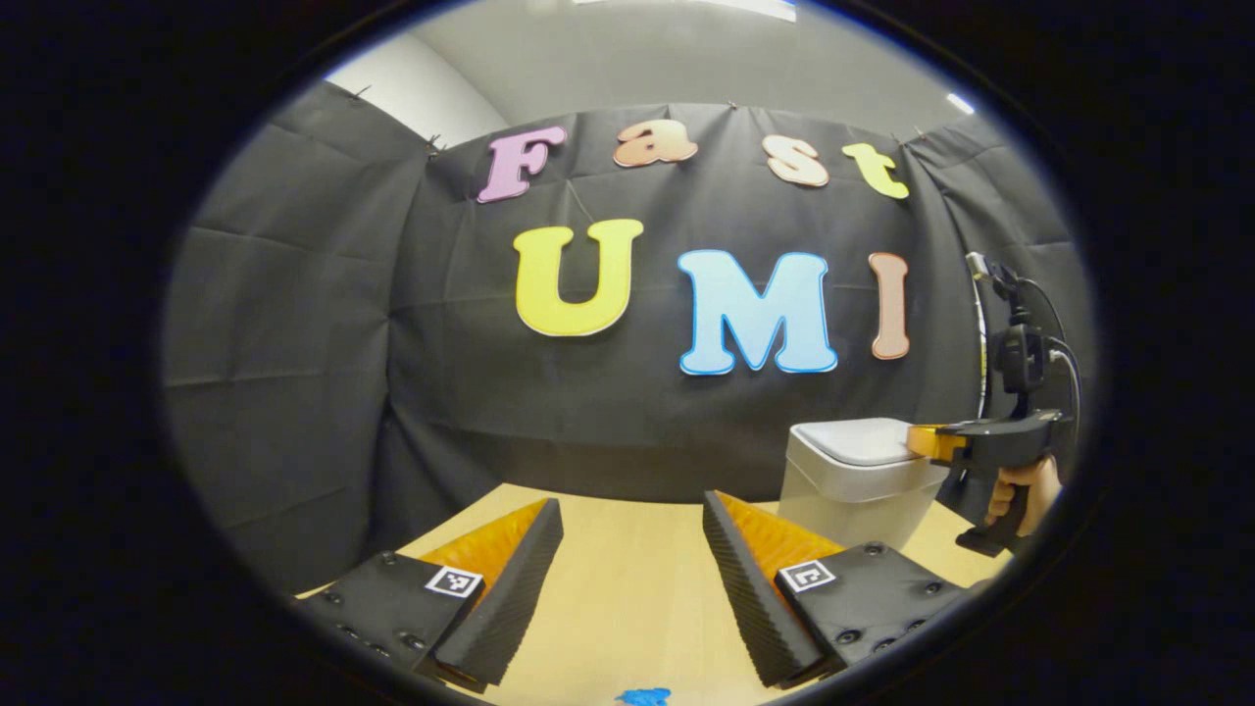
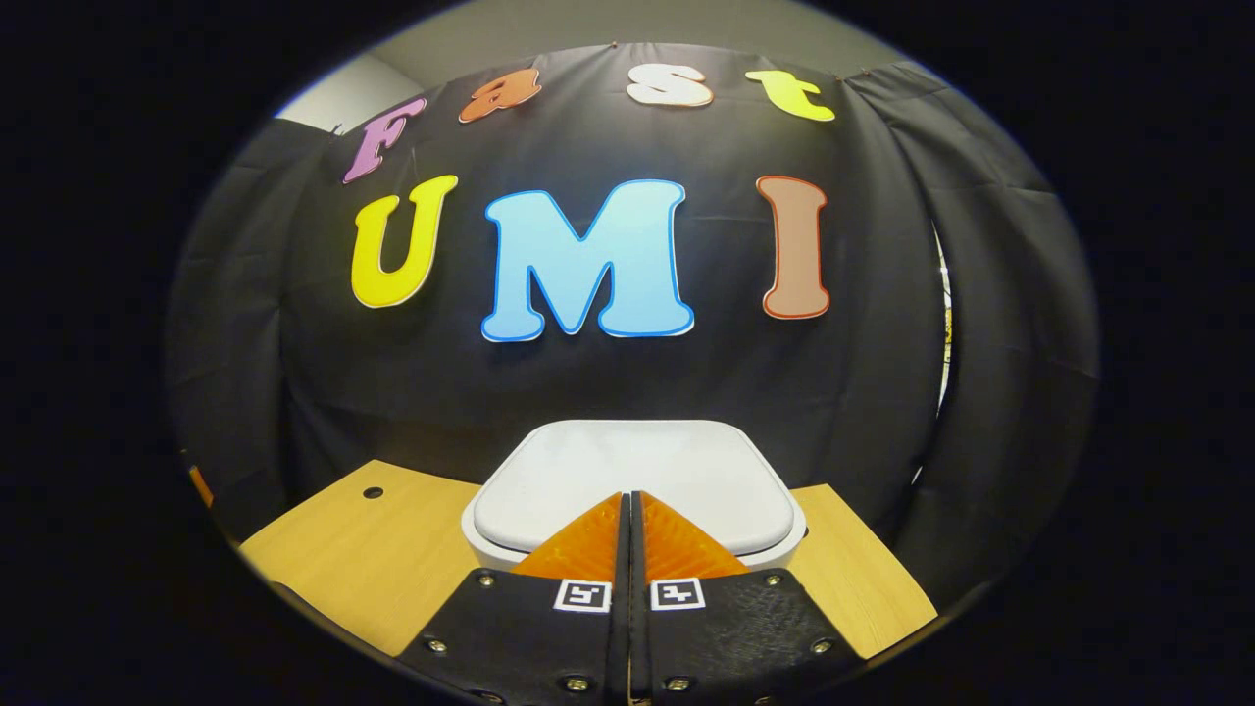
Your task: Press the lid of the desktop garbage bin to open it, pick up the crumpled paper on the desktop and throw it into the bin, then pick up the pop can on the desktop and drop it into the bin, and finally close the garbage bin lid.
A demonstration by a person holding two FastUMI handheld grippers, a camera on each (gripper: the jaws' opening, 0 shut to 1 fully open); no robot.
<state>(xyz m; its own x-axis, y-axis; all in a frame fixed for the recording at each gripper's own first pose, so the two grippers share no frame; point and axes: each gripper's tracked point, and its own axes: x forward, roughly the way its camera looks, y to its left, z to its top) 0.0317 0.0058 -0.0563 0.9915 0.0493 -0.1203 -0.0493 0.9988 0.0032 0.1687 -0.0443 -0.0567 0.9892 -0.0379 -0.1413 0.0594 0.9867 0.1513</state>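
Bringing the right gripper point(image 2: 628, 498) in over the pale grey plastic garbage bin point(image 1: 851, 502), with its fingers drawn fully together and gripping nothing, probably so that the joined tips serve as one blunt point for pushing. Aiming those tips at the near half of the bin's flat rounded lid point(image 2: 627, 461), seemingly where a press latch would answer best. Judging the lid to be down and flush with the rim, so taking the opening press as the step in hand and not yet done. Seeing the same right gripper point(image 1: 929, 441) from the left gripper view, level with the top of the lid and reaching in from the bin's far side, with the hand point(image 1: 1025, 490) wrapped round its grip below; being unable to tell from either view whether the tips are touching the lid or hanging just above it. Holding the left gripper point(image 1: 630, 502) low over the light wooden desktop point(image 1: 627, 579), well apart from the bin, fingers spread wide with nothing between them, likely out of the way of the press and ready for a pickup. Noticing a small blue scrap point(image 1: 642, 696) on the desktop just under that gripper, too cut off to identify. Placing the bin at the back of the desktop, close to the black cloth wall.
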